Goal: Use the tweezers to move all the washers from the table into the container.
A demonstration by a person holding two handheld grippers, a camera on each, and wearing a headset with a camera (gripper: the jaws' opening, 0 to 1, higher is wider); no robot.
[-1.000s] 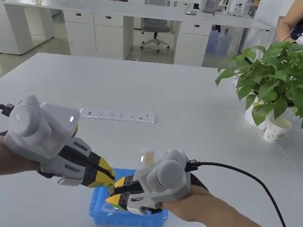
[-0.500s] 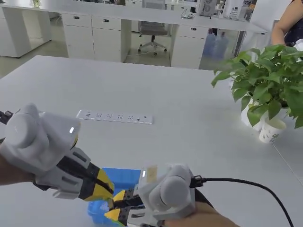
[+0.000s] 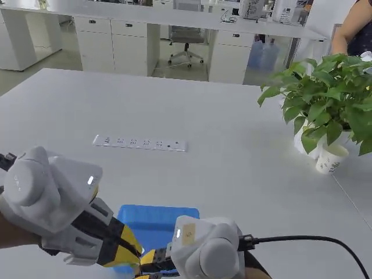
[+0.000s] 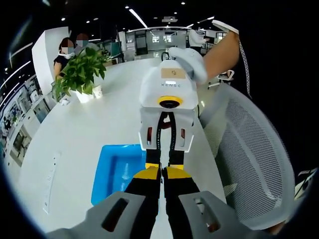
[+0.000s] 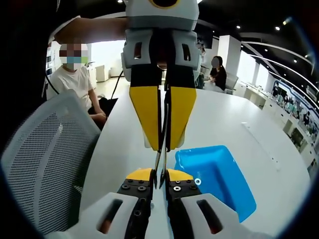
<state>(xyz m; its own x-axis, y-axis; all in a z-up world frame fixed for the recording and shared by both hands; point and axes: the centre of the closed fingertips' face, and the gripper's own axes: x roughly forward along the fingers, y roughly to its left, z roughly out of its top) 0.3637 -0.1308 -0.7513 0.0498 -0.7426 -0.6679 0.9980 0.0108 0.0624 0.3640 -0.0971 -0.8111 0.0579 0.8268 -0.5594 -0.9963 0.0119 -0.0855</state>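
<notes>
- We hold the tweezers with both tools: the right gripper has its jaws pinched together on one end. The left gripper has its yellow jaws closed on the shaft further along.
- The tweezers' long axis runs straight from one gripper to the other, so the two face each other tip to tip.
- The blue container sits on the table just beyond the meeting tips.
- Inside it lies a small ring, likely a washer.
- We judge that one gripper must release before the tweezers can reach anything.
</notes>
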